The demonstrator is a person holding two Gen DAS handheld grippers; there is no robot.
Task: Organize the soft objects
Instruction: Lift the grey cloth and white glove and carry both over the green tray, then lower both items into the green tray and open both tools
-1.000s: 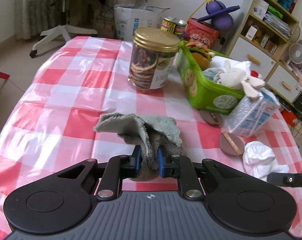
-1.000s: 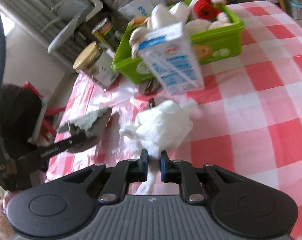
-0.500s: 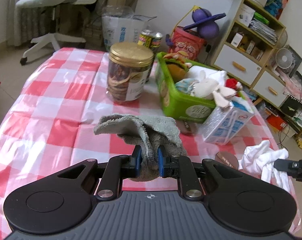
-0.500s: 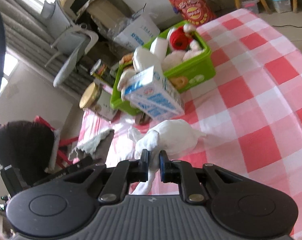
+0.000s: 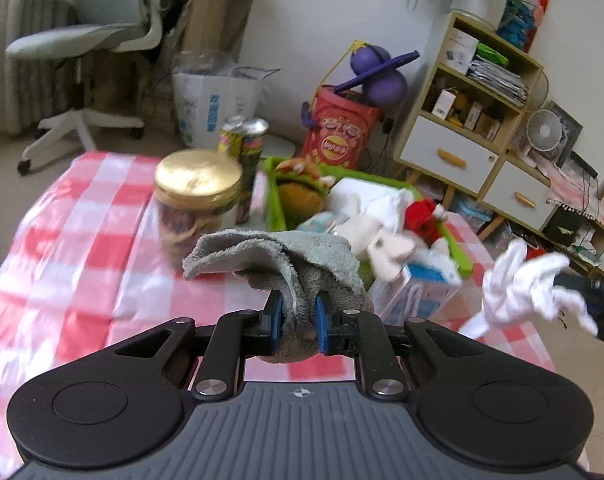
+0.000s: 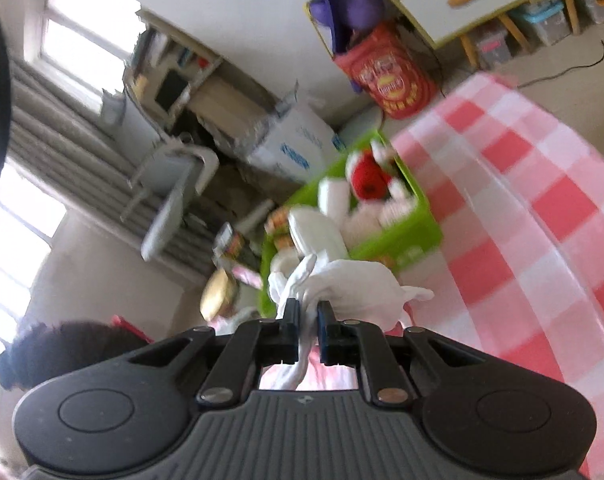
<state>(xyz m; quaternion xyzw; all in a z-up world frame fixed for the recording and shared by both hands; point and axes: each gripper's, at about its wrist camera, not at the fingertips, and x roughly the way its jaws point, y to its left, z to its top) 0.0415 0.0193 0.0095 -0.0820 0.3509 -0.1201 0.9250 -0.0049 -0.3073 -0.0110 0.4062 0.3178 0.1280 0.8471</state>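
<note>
- Your left tool [image 5: 298,318] has its two blue pads closed tight on a bunched fold of the grey towel [image 5: 278,256]. The rest of the cloth drapes forward over the jaws, so you are carrying it clear of the table [image 5: 82,248] and not dragging it.
- Your right tool [image 6: 308,322] is pinched nearly closed on the white cloth [image 6: 354,284]. A tail hangs down between the jaws and the bulk billows ahead of them. In the left wrist view the same cloth [image 5: 522,288] flares out to the right of the left tool, held in the air.
- Both pieces are gripped at a gathered part, which I judge keeps the limp fabric from slipping out during the carry.
- Ahead of both tools sits the green basket [image 5: 458,256], already filled with plush toys and other soft things; it looks like the drop spot.
- Just ahead and right of the left tool a milk carton [image 5: 414,292] stands by the basket wall; ahead and left is a gold-lidded jar [image 5: 198,196].
- The left tool is level and raised. The right tool is rolled steeply, so the table tilts across its view.
- The blur suggests both hands are moving.
</note>
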